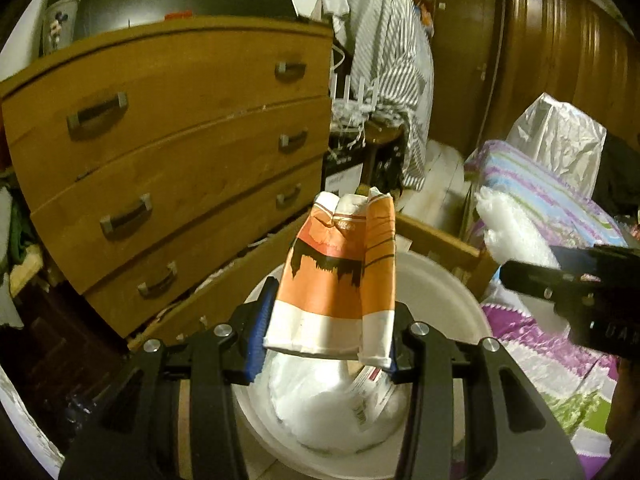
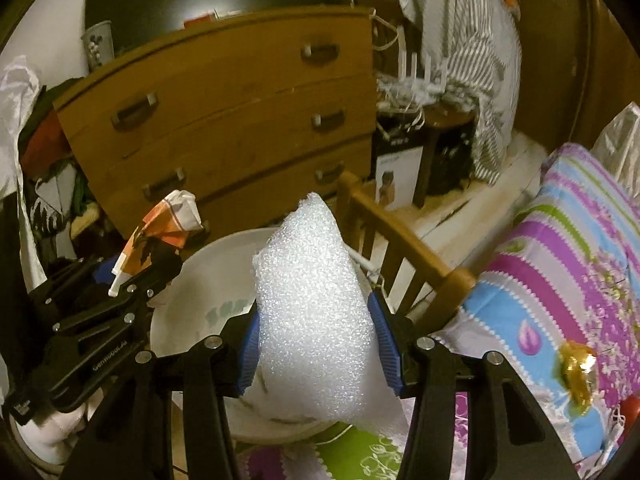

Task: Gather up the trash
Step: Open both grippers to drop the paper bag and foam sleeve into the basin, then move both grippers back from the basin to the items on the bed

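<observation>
My left gripper (image 1: pixel 324 340) is shut on an orange and white paper bag (image 1: pixel 340 280) and holds it over a white bucket (image 1: pixel 448 280). White foam and paper lie inside the bucket. My right gripper (image 2: pixel 316 344) is shut on a white foam sheet (image 2: pixel 312 312) and holds it at the bucket's rim (image 2: pixel 216 252), over the edge of the bed. The right gripper shows as a dark shape at the right of the left wrist view (image 1: pixel 580 292), with the foam sheet (image 1: pixel 512 228). The left gripper (image 2: pixel 120 292) and its paper bag (image 2: pixel 160 236) show in the right wrist view.
A wooden chest of drawers (image 1: pixel 180 152) stands behind the bucket. A bed with a striped floral cover (image 2: pixel 560 280) and wooden footboard (image 2: pixel 400 240) is on the right. A gold wrapper (image 2: pixel 578 372) lies on the cover. Striped clothing (image 1: pixel 392 60) hangs over a stool.
</observation>
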Demonstrator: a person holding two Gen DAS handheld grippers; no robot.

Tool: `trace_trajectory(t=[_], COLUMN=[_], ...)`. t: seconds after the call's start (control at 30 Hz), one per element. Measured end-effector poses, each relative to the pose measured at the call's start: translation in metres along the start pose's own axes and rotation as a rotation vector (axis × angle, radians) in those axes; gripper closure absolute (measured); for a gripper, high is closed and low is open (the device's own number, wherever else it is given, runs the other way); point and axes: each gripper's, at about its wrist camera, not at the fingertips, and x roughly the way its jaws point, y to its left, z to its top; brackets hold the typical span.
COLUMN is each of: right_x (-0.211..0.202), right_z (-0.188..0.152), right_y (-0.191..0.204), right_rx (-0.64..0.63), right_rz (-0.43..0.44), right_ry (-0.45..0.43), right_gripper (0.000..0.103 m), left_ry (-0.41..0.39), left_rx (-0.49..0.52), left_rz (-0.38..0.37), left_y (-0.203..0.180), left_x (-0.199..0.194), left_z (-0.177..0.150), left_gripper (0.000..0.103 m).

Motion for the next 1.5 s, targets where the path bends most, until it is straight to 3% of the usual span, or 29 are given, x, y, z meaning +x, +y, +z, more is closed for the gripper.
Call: trace_trajectory(t=[0.23, 0.77, 0.9, 0.97, 1.03, 1.5], right_x=[0.018, 0.017, 0.018, 0.018, 0.016, -0.010], right_z=[-0.003, -0.006, -0.006, -0.006, -0.007, -0.023], right_y=[-0.004, -0.012, -0.013, -0.013, -0.018, -0.039], right_rx=[0.008, 0.013, 0.012, 0.012, 0.034, 0.105], right_rz=[0.005, 0.021, 0.024, 0.031, 0.054, 0.073], right_ry=[0.021, 0.028, 0.028, 0.020, 0.002, -0.044], right_gripper=[0.052, 0.052, 0.052, 0.049, 0.030, 0.030], left_ry=[0.033, 0.040, 0.044, 0.052, 0.048, 0.056], left_rx=[-0.019, -0.023, -0.023, -0.020, -0.032, -0.054], left_rz=[0.007, 0.009, 0.011, 0.017, 0.032, 0.020], left_y=[0.011, 0.013, 0.014, 0.013, 0.016, 0.021], left_x=[0.015, 0.019, 0.021, 0.023, 0.023, 0.014], left_z=[-0.006, -0.008, -0.010, -0.010, -0.012, -0.018], left_gripper=[0.061, 0.061, 0.057, 0.047, 0.041, 0.040])
